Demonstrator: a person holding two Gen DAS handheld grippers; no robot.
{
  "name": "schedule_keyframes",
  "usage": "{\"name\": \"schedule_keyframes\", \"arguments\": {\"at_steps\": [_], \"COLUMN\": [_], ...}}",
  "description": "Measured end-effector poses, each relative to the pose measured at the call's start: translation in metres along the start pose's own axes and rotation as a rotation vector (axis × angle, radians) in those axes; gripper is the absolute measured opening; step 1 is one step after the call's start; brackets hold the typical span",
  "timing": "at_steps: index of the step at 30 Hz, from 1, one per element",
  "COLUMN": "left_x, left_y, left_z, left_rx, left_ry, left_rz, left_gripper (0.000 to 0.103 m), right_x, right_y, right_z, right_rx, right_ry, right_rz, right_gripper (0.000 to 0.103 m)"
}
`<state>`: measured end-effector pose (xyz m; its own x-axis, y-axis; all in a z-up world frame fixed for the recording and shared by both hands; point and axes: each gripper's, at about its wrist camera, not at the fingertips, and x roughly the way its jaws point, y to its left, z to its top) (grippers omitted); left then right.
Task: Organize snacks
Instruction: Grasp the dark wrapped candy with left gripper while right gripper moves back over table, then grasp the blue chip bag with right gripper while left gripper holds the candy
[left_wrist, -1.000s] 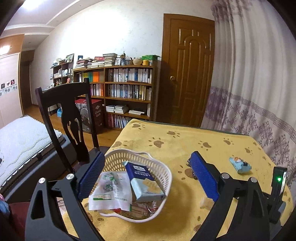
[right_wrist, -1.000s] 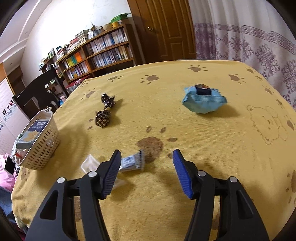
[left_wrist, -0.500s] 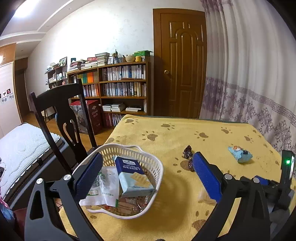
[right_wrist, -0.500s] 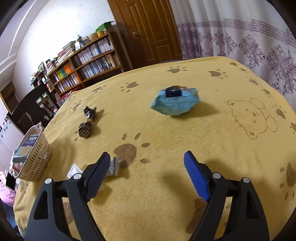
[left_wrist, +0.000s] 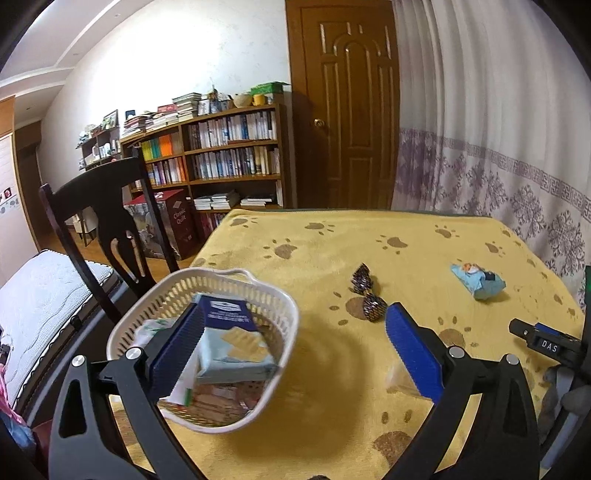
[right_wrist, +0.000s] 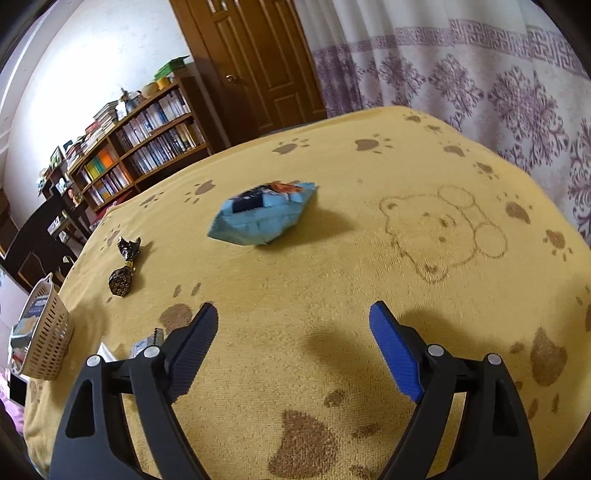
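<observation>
A white slotted basket (left_wrist: 258, 295) at the table's left edge holds a blue cracker box (left_wrist: 232, 339) and other packets. My left gripper (left_wrist: 291, 328) hovers open above and beside it, empty. A light blue snack bag (right_wrist: 262, 214) lies mid-table, ahead of my open, empty right gripper (right_wrist: 291, 317). The same bag (left_wrist: 478, 282) shows at the right in the left wrist view. Two dark foil candies (right_wrist: 123, 266) lie left of it. A small clear-and-blue packet (right_wrist: 146, 343) sits partly hidden behind my right gripper's left finger.
A yellow paw-print cloth (right_wrist: 369, 240) covers the table. A dark wooden chair (left_wrist: 107, 229) stands by the basket side, with a bed (left_wrist: 40, 295) beyond. A bookshelf (left_wrist: 221, 162), a door and a patterned curtain (left_wrist: 498, 147) lie behind the table.
My right gripper has swung away from the small packet toward the light blue bag, and its jaws have widened. The left gripper has drifted over the basket, staying open.
</observation>
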<state>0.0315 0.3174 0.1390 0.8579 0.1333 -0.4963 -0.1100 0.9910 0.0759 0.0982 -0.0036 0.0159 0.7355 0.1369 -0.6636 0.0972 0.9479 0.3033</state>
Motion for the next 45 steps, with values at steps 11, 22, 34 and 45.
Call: {"name": "schedule_keyframes", "arguments": {"at_steps": [11, 22, 34, 45], "left_x": [0.043, 0.101, 0.185, 0.185], "left_y": [-0.051, -0.087, -0.083, -0.071], "left_z": [-0.009, -0.005, -0.01, -0.01], "left_rx": [0.091, 0.123, 0.026, -0.033], "left_ry": [0.07, 0.149, 0.332, 0.285], "left_rz": [-0.042, -0.111, -0.182, -0.243], "left_gripper": [0.1, 0.084, 0.039, 0.03], "right_x": [-0.002, -0.002, -0.002, -0.002], "right_y": [-0.003, -0.003, -0.003, 0.0], "right_z": [-0.003, -0.004, -0.005, -0.007], "right_rx": [0.017, 0.028, 0.026, 0.003], "right_ry": [-0.007, -0.003, -0.001, -0.009], "right_rz": [0.003, 0.013, 0.018, 0.014], "right_gripper": [0.084, 0.084, 0.084, 0.084]}}
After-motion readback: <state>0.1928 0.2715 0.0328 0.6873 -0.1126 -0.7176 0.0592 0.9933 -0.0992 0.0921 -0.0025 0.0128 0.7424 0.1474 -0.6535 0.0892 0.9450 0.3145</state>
